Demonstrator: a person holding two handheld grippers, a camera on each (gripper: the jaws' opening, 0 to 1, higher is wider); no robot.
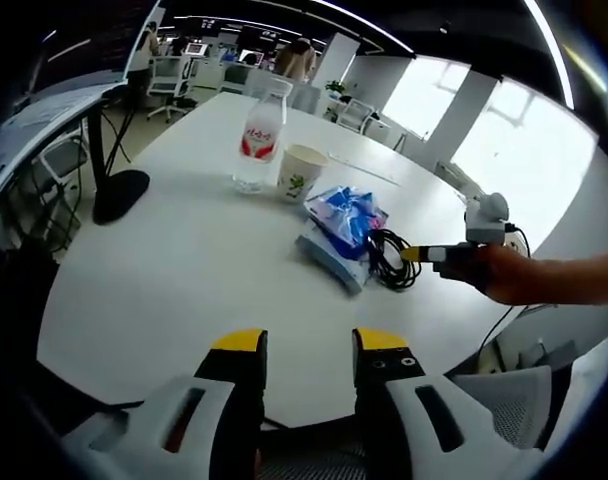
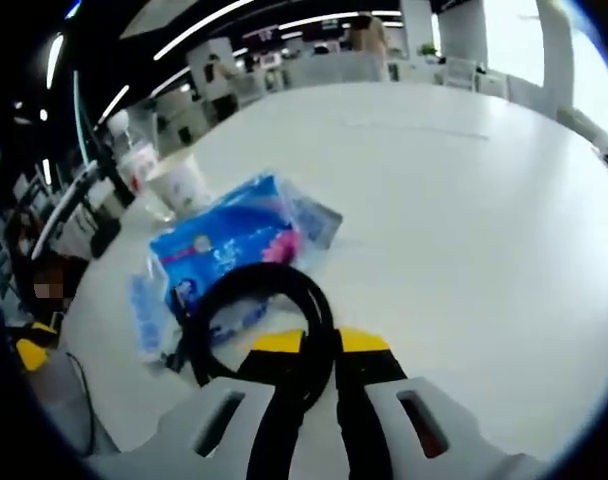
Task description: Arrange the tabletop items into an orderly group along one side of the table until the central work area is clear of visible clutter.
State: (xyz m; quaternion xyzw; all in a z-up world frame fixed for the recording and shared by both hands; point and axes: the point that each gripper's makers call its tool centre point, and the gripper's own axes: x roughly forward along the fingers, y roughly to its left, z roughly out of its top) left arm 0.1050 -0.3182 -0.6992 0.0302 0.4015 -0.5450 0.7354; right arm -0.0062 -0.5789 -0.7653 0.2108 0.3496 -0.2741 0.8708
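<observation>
Four items: we see a cable, a tissue pack, a cup and a bottle grouped on the white table [image 1: 184, 270], up toward 1 o'clock in the left gripper view.
Left gripper [image 1: 309, 345]: nearest us at 6 o'clock, jaws spread apart, holding nothing, over bare tabletop.
Right gripper [image 2: 319, 345]: its yellow-tipped jaws are pinched on the black cable coil [image 2: 274, 300]; in the left gripper view it comes in at 3 o'clock, held by a hand [image 1: 514, 275].
Cable, handling: we judge it light and floppy; loops may sag or snag, so a grip across the bundled strands looks safest.
Tissue pack [image 2: 224, 245]: blue plastic, touching the coil at 11 o'clock in the right gripper view; likely soft, light and slippery, best taken by an edge.
Paper cup [image 1: 302, 172]: upright beyond the pack; we cannot tell what is inside; thin-walled, easily crushed.
Water bottle [image 1: 259, 140]: farthest, upright beside the cup, clear with a red label; contents hard to judge; take it round the body.
</observation>
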